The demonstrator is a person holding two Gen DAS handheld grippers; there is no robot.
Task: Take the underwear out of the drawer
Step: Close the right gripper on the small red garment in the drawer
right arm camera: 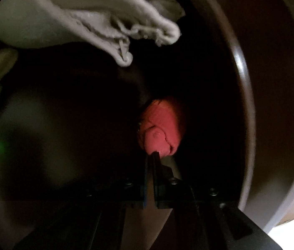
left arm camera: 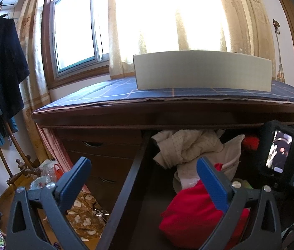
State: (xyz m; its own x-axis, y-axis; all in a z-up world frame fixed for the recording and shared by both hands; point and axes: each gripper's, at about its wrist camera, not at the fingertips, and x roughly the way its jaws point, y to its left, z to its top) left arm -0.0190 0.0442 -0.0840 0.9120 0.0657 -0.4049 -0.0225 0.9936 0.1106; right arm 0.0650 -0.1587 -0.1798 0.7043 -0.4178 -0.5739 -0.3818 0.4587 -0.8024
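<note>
The left tool (left arm camera: 144, 179) had two blue-faced flat fingers (left arm camera: 213, 185) on dark grey, triangular-cutout arms, each with silver screws near the finger base. Beside it, the right unit's black camera housing carried a small lit screen. The right tool (right arm camera: 151, 156) showed black fingers with a blue pad edge, small screws behind them on its black frame.

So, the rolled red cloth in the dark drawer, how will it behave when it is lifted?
The right claw is shut on the edge of the rolled red cloth. It is probably soft and light. Pinched only at one edge, the roll may unwind and hang floppy. It looks unlikely to slip, being knit fabric.
</note>
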